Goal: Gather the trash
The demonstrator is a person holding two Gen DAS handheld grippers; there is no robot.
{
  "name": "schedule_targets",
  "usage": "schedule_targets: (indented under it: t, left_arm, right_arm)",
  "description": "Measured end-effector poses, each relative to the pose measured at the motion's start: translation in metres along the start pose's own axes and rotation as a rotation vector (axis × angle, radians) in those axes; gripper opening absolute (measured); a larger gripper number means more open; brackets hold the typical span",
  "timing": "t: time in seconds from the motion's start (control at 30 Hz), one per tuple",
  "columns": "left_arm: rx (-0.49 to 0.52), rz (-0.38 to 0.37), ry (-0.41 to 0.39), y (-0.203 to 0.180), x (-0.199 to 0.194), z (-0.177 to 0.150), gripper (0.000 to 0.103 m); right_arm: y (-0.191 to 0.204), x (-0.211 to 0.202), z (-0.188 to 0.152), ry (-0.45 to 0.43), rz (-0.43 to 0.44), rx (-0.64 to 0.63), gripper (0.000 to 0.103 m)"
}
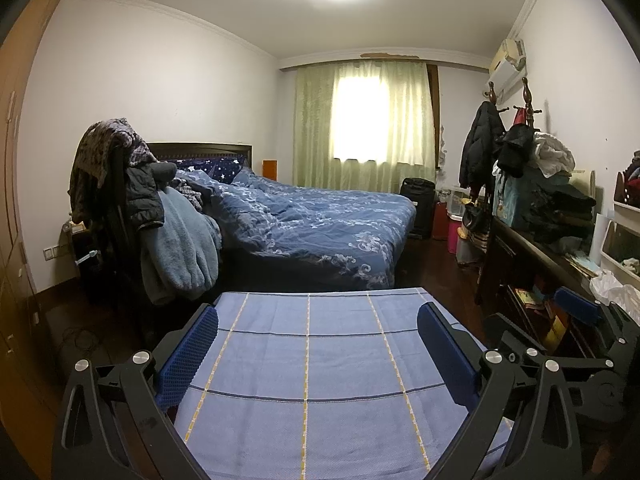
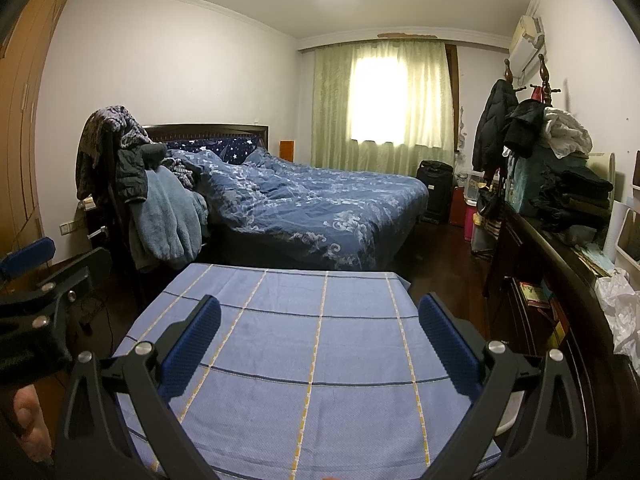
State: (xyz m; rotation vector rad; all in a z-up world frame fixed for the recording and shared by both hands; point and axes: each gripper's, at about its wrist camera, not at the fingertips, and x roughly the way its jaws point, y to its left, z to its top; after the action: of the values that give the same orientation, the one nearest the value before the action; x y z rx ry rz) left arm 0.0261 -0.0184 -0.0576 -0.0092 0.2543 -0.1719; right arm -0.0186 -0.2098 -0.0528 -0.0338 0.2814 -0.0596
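Note:
My left gripper is open and empty, held above a table covered with a blue checked cloth. My right gripper is open and empty above the same cloth. The right gripper also shows at the right edge of the left wrist view, and the left gripper at the left edge of the right wrist view. No trash lies on the cloth. A crumpled white plastic bag lies on the dark sideboard at the right, and shows in the left wrist view too.
A bed with a blue quilt stands beyond the table. A chair piled with clothes is at the left. A dark wooden sideboard stacked with clothes runs along the right wall. A wardrobe is at the far left. Dark floor lies between.

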Motion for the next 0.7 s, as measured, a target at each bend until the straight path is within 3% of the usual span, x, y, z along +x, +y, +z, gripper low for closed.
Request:
schedule_targets:
  t: [0.2,0.37,0.7]
  left_arm:
    - [-0.067,-0.034,0.001,0.007,-0.005,0.011,0.099]
    - [-0.053,0.009,-0.014,0.005,-0.013,0.017,0.099]
    - [-0.054,-0.002,-0.048,0.002,-0.025,0.022,0.099]
  right_arm:
    - [-0.001,-0.023,0.015,-0.069,-0.016,-0.004,0.1]
    - [-0.004,-0.037,0.02,-0.093,-0.024,0.003,0.1]
    - [-0.007,-0.06,0.024,-0.133,-0.043,0.004,0.1]
